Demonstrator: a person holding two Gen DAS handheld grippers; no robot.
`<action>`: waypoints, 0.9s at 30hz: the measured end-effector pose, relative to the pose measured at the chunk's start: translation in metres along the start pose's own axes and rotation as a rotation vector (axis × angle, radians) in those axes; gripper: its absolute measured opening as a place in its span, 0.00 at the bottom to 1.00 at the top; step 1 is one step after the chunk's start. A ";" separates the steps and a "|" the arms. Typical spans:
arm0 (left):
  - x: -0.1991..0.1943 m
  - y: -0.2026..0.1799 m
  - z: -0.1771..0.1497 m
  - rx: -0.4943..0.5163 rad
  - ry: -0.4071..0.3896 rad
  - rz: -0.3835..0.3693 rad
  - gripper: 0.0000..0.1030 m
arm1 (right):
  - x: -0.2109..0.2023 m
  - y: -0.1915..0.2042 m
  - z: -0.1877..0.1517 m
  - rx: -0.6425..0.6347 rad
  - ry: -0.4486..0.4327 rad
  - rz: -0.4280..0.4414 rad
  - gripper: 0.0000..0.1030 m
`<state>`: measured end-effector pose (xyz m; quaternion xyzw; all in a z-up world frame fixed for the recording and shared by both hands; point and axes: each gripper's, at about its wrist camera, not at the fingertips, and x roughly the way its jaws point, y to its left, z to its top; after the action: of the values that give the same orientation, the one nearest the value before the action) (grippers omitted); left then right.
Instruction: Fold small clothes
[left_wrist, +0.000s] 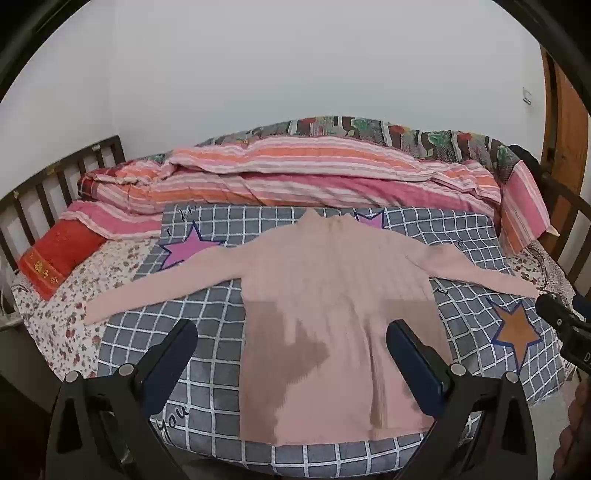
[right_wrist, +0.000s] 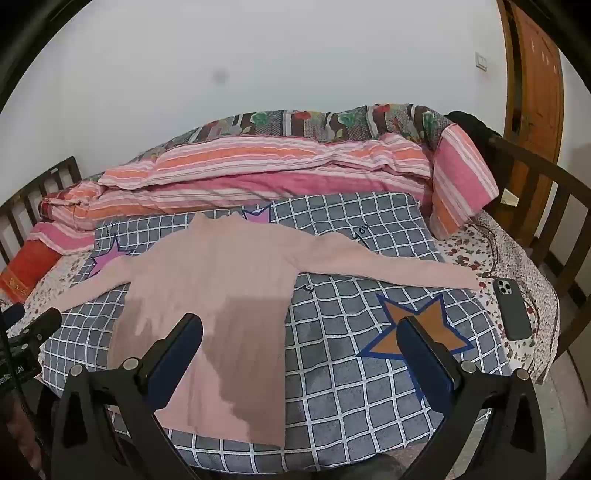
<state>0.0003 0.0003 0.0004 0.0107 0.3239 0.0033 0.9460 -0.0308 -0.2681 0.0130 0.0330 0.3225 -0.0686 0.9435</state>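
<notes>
A pale pink ribbed sweater (left_wrist: 332, 295) lies flat on a grey checked blanket (left_wrist: 177, 310) on the bed, collar toward the far side, both sleeves spread out sideways. In the right wrist view the same sweater (right_wrist: 221, 273) sits left of centre on the blanket (right_wrist: 351, 350). My left gripper (left_wrist: 291, 332) hangs open above the sweater's lower body, nothing between its fingers. My right gripper (right_wrist: 299, 328) is open too, over the blanket just right of the sweater's hem, holding nothing. Gripper shadows darken the lower part of the sweater.
A rolled striped pink and orange quilt (left_wrist: 295, 173) lies along the far side of the bed. A red pillow (left_wrist: 55, 254) sits at the left. A dark phone (right_wrist: 511, 306) rests on the floral sheet at right. Wooden bed rails (right_wrist: 546, 206) flank both ends.
</notes>
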 end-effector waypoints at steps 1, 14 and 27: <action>0.000 0.001 0.001 -0.003 -0.002 0.000 1.00 | 0.000 0.000 0.000 -0.001 0.001 0.000 1.00; -0.006 0.008 0.001 -0.026 -0.019 -0.018 1.00 | -0.009 -0.002 -0.002 -0.008 -0.003 -0.011 1.00; -0.006 0.008 -0.002 -0.030 -0.018 -0.017 1.00 | -0.012 -0.003 -0.001 0.002 -0.007 -0.016 1.00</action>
<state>-0.0055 0.0082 0.0022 -0.0060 0.3154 0.0001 0.9489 -0.0412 -0.2693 0.0196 0.0313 0.3192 -0.0766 0.9441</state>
